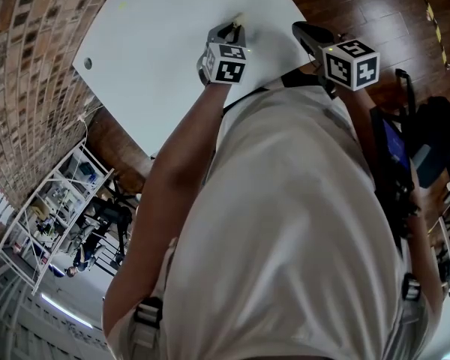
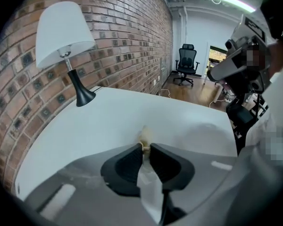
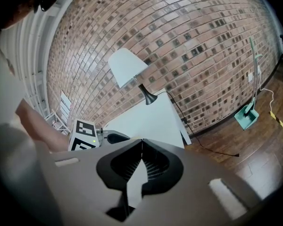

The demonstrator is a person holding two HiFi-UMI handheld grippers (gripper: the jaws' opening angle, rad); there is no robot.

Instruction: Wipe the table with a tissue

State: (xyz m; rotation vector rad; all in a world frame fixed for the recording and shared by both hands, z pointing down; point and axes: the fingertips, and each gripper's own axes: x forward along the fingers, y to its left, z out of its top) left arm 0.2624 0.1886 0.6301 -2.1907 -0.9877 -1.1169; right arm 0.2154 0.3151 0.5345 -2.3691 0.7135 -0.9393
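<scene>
Tissue [image 2: 144, 136], crumpled and yellowish, sat pinched in the left claw [image 2: 145, 147] on the smooth white table [image 2: 108, 121]; right claw [image 3: 141, 141] clenched empty.

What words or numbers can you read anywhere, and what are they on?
No words or numbers can be read.
Left cube and right cube: black-and-white square patterns, not letters.
Blue panel: too blurred to read.
</scene>
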